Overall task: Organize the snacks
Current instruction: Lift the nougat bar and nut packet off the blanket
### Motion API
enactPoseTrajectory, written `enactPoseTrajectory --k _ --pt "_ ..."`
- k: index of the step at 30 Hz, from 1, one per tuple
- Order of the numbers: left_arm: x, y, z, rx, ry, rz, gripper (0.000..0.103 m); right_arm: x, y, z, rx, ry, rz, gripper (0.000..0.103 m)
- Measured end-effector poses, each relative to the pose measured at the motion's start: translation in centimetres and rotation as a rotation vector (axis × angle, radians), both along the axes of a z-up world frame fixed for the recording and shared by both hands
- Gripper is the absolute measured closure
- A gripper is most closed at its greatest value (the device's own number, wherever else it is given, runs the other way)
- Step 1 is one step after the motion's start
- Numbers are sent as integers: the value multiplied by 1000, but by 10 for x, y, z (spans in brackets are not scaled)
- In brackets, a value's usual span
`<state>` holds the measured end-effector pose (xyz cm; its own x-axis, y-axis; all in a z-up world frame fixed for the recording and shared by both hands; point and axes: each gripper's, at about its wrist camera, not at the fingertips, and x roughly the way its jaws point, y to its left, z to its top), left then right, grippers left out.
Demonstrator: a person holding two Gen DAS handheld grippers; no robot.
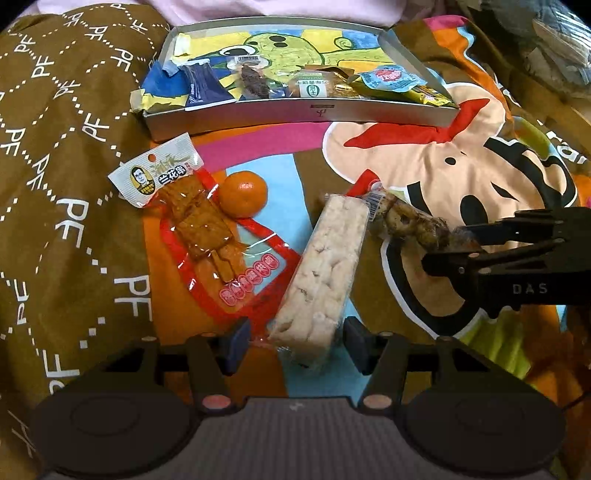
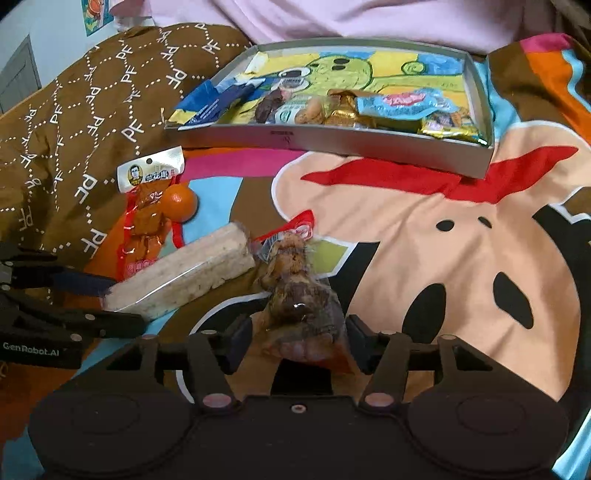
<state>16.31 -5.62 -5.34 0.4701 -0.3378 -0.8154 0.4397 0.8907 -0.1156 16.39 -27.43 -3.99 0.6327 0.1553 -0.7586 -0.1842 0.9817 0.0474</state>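
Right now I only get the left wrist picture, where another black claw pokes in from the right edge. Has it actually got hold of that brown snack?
Observer: It seems so. The right wrist view shows the brown snack sitting between the pads of the right gripper, with its wrapper touching both.
Operator: And on my side?
Observer: Seen sideways, the left gripper has one finger on each side of the end of the rice bar. I cannot tell whether they press on it.
Operator: What's in the far background?
Observer: A pale wall with a small cartoon picture on it, at the upper left.
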Motion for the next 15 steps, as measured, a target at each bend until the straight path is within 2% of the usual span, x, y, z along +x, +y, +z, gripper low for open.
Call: enactPoseTrajectory --k 5,12,15 --pt "-2 -2 2 9 -58 -1 35 2 12 -3 -88 -70 31 33" --pt "-1 -13 -3 35 -99 -35 33 10 17 -14 -93 -73 48 32" --pt "-3 -14 -6 32 -94 -50 46 11 19 -17 -96 -67 47 36"
